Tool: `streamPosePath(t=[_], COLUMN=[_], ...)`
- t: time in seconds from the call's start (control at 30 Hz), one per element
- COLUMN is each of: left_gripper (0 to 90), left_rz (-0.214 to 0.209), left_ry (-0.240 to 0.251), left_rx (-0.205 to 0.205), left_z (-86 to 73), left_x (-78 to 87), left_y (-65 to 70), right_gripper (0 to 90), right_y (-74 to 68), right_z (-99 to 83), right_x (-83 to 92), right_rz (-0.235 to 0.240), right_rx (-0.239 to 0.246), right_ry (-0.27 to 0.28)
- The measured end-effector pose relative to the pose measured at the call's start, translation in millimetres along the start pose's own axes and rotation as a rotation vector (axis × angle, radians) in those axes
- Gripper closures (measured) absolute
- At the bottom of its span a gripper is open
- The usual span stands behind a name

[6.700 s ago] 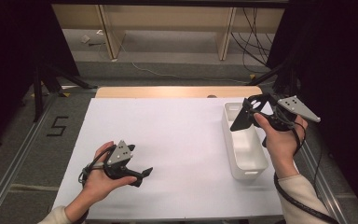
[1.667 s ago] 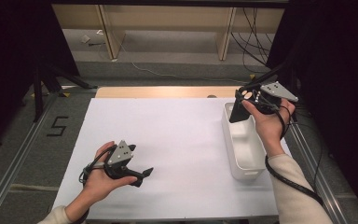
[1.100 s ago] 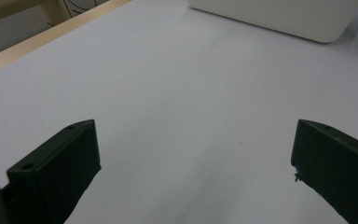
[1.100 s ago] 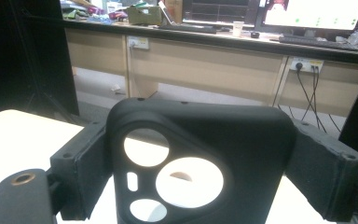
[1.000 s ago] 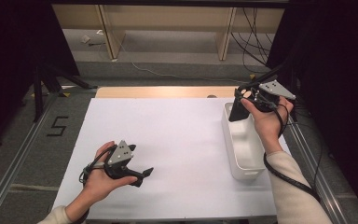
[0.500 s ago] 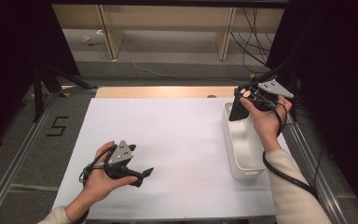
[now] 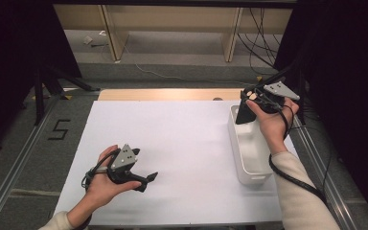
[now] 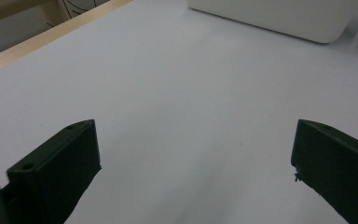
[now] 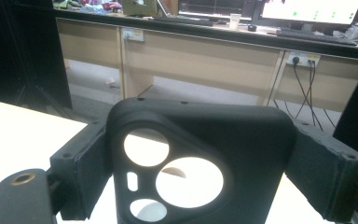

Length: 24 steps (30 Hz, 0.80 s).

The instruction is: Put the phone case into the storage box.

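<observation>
- Right gripper [image 7: 243,111] grips a black phone case [image 9: 191,163] above far end of white bin [image 7: 249,148]; case upright, long axis vertical, 3 camera holes facing gripper cam.
- Left gripper [image 7: 146,181] open, empty, near table [image 7: 182,139] front-left.
- "5" mark [image 7: 60,129] on floor.

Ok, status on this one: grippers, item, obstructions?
Left gripper open, idle on table. Right gripper shut on black phone case, above white bin. No obstructions.
</observation>
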<state>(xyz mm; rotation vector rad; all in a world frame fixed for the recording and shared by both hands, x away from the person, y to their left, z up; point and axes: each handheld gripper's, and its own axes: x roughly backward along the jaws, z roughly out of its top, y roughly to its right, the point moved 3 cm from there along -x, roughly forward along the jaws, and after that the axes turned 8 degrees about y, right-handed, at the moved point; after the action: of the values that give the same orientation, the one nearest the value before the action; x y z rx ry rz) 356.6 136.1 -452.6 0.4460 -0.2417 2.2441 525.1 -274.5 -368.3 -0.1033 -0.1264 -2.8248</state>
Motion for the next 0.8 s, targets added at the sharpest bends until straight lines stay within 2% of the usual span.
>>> streamPosePath(t=[0.8], left_gripper=[0.8], left_rz=[-0.002], left_ry=[0.002], left_rx=[0.0], left_z=[0.6], left_x=[-0.6], left_y=[0.6], right_gripper=[15.3], right_y=[-0.3], right_z=[-6.6], right_x=[-9.6], right_rz=[-0.006], right_rx=[0.012], right_ry=[-0.022])
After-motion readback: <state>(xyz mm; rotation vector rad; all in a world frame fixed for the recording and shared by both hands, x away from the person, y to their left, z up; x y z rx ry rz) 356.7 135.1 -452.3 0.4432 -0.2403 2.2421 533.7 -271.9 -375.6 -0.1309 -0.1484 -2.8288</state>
